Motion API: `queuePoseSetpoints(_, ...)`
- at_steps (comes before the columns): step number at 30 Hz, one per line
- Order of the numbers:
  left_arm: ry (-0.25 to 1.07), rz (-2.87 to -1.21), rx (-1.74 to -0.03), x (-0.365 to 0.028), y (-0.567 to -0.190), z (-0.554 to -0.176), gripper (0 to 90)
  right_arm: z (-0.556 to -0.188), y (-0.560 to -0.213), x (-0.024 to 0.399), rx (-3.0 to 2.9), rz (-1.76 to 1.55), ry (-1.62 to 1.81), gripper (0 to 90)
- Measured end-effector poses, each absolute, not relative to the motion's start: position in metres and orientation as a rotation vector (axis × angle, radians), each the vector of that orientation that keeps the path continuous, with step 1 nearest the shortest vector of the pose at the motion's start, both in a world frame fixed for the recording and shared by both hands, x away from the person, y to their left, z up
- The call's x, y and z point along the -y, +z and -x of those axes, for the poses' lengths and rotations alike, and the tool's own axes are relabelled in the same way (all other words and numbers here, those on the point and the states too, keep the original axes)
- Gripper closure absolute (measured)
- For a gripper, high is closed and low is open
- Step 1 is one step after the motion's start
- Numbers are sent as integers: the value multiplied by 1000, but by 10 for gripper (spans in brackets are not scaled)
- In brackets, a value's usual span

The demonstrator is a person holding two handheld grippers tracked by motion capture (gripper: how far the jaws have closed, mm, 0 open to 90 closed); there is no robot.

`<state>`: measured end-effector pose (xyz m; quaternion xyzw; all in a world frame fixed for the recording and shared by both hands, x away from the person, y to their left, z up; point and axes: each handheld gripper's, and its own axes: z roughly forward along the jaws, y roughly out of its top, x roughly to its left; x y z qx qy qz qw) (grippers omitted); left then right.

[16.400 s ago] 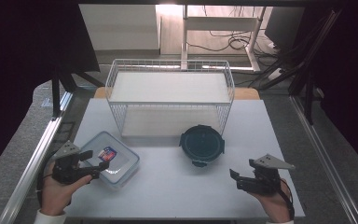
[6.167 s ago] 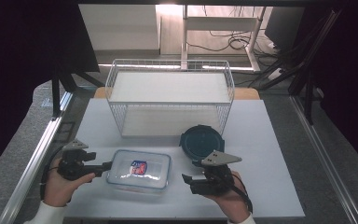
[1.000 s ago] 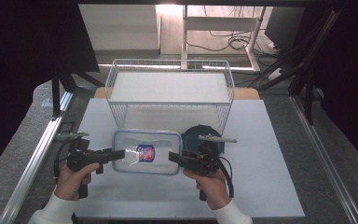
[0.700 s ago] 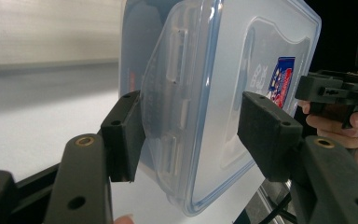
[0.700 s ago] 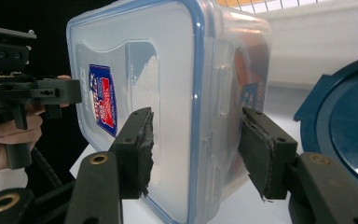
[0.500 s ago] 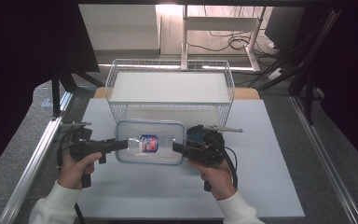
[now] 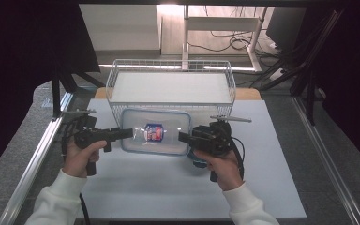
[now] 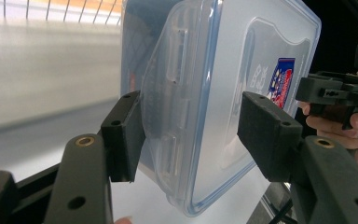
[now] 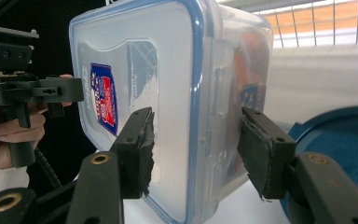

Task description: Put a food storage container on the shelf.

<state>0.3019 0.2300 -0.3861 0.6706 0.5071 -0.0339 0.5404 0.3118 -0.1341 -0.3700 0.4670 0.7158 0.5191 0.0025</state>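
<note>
Two handheld grippers carry a clear lidded container (image 7: pixel 155 131) toward the wire basket (image 7: pixel 171 86) at 12 o'clock. The left gripper (image 7: pixel 127 133), at 9 o'clock of the box, clamps one short end; the right gripper (image 7: pixel 182 137), at 3 o'clock, clamps the other, apparently to keep the load level. Both forearms reach forward, jaws pointing inward. A round blue lid (image 9: pixel 340 154) lies beneath the right hand.
</note>
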Motion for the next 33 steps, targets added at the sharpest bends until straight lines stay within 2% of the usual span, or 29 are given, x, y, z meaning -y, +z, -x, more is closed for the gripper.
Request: queuePoseSetpoints(33, -44, -1592, -1138, -212, -330, -352, 435, -364, -312, 158, -2232, -1387, 1676, 476)
